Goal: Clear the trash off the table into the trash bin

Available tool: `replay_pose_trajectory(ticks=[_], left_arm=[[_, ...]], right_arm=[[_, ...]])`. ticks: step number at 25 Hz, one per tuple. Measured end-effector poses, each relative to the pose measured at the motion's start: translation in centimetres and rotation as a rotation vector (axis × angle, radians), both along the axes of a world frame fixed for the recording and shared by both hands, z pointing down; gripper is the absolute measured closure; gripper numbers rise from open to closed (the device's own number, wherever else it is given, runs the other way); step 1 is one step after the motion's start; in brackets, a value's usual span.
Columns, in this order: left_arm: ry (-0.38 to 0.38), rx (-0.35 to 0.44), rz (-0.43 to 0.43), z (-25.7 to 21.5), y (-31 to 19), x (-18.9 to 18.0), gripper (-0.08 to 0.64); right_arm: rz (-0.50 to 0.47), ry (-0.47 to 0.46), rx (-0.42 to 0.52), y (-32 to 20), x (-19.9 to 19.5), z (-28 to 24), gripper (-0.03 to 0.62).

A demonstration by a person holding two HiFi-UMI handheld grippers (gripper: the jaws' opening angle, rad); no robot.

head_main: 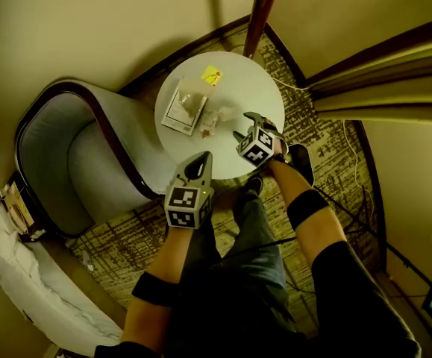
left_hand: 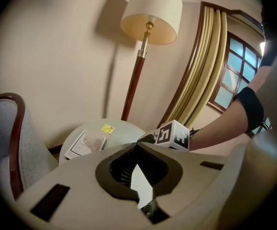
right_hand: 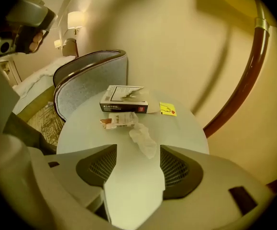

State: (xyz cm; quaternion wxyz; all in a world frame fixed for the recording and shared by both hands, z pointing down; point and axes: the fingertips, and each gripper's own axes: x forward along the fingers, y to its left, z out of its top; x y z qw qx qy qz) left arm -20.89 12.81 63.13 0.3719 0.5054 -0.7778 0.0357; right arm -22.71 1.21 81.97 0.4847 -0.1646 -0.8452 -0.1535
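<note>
A round white table holds a crumpled white tissue, a small printed wrapper, a flat box and a yellow sticky note. My right gripper hangs over the table's near side, tilted steeply down and open. The tissue lies just ahead of its fingertips and nothing is between the pads. In the head view the right gripper sits just right of the tissue. My left gripper is shut and empty at the table's front edge. No trash bin is in view.
A grey armchair with a dark wooden rim stands left of the table. A floor lamp's pole rises behind the table, with curtains to the right. Patterned carpet surrounds the table. A bed lies at the lower left.
</note>
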Motion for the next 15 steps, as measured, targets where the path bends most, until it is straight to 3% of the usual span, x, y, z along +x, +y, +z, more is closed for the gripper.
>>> replay_pose_trajectory(ticks=[4, 9, 15], left_arm=[[0.015, 0.005, -0.032, 2.3, -0.3, -0.8, 0.560], [0.015, -0.011, -0.066, 5.0, 0.3, -2.2, 0.560], [0.025, -0.009, -0.070, 4.7, 0.8, -2.3, 0.560]], right_arm=[[-0.035, 0.012, -0.009, -0.1, -1.7, 2.5, 0.291], [-0.150, 0.005, 0.018, 1.2, -3.6, 4.3, 0.291], [-0.152, 0.026, 0.009, 1.6, -4.5, 5.7, 0.321]])
